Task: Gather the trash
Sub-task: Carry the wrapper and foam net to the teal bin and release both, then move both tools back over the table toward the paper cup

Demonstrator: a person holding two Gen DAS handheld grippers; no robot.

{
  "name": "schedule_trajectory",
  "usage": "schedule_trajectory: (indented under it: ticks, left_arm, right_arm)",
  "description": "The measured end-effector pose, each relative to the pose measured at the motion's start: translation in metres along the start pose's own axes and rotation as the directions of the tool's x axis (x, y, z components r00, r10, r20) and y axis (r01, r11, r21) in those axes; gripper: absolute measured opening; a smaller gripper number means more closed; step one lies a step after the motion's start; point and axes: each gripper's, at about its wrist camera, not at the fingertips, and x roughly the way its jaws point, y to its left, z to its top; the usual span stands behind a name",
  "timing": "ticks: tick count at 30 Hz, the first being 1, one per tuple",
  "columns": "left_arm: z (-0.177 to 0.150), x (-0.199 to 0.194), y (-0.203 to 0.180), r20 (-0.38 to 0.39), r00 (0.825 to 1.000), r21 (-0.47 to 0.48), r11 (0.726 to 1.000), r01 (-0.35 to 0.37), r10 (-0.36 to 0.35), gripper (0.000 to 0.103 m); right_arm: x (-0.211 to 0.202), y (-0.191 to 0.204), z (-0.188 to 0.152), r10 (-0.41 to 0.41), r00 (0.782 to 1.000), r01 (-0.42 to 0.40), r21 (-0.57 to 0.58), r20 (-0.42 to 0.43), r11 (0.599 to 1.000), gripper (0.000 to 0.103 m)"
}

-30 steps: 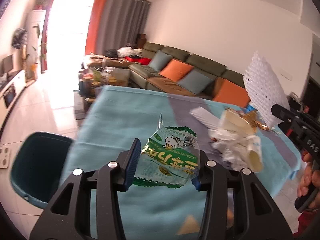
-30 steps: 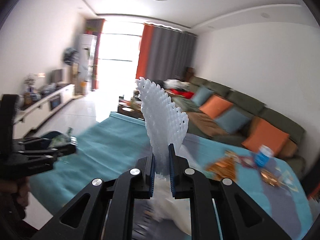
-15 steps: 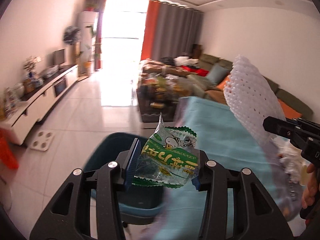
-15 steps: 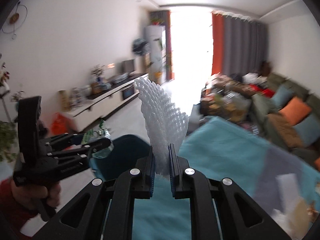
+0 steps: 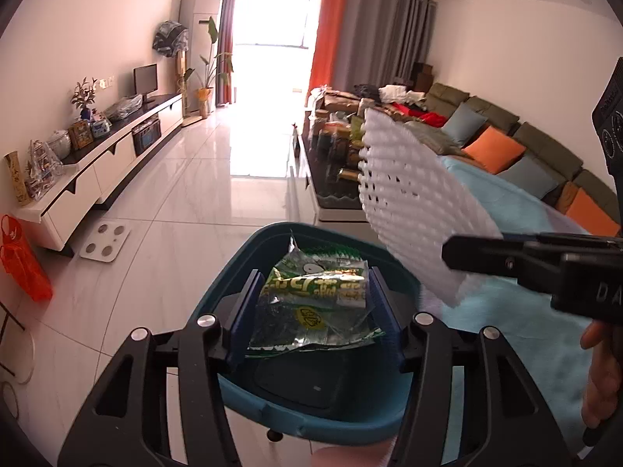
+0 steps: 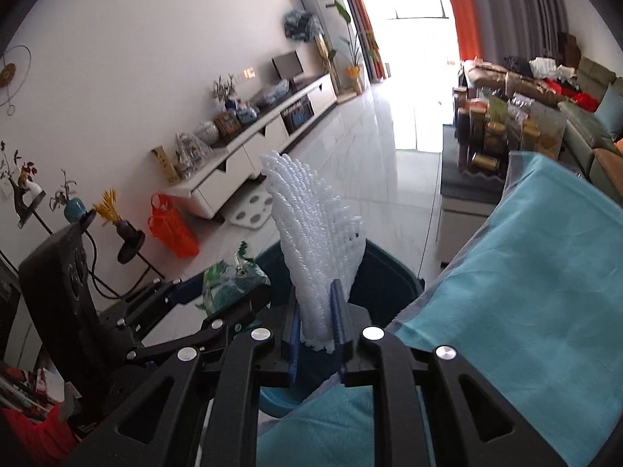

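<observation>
**Teal bin under both grippers, two pieces of trash in the jaws**

Teal plastic, smooth and rounded — that's the bin [image 5: 327, 408] on the glossy white tile floor, right below my two grippers. My left gripper [image 5: 313, 311] hangs over its mouth with a crinkled green-and-clear snack wrapper [image 5: 311, 299] between the blue ribbed pads. The jaws have just been opening; the wrapper sits between them and its right edge meets the right pad, but on the left I can't tell whether the pad presses on it or has let go. Foil is wrinkled, shiny, with a sawtooth green edge and a small cartoon print.

My right gripper [image 6: 316, 323] has its jaws almost together, pinching the bottom of a white foam net sleeve [image 6: 315, 249] — soft mesh, diamond holes, flattened to a leaf shape and standing up out of the pads. From the left wrist view the same sleeve [image 5: 412, 210] reaches in from the right above the bin's rim, and a hand [image 5: 601, 373] wraps the gripper's handle at the edge of the frame.

Just beside the bin is the table with a teal cloth [image 6: 537, 280], soft and matte, hanging over its edge. An orange mesh bag [image 6: 171, 229] stands near the white low cabinet, well apart from the bin.
</observation>
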Motion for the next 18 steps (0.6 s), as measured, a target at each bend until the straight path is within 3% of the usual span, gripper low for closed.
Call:
schedule_trajectory:
  ticks: [3,6,14,18]
  left_arm:
    - [0.0,0.017,0.0,-0.011,1.0,0.007,1.0,-0.021,0.021,0.055]
    - [-0.002,0.028,0.003,-0.028,0.999,-0.004,1.0,-0.017,0.017,0.062]
    - [0.005,0.03,0.005,0.01,0.999,-0.022,0.999,-0.036,0.037,0.078]
    - [0.009,-0.006,0.003,0.08,0.996,-0.042,0.999,-0.024,0.028,0.095]
  right_arm:
    - [0.013,-0.004,0.0,0.004,0.999,-0.004,0.017,-0.037,1.0,0.019]
    - [0.019,-0.011,0.004,0.004,0.999,-0.003,0.037,-0.032,0.999,0.043]
    - [-0.001,-0.026,0.006,0.012,1.0,-0.015,0.091,0.028,0.996,0.048]
    - [-0.029,-0.025,0.004,0.0,0.994,-0.008,0.07,0.106,0.997,0.067]
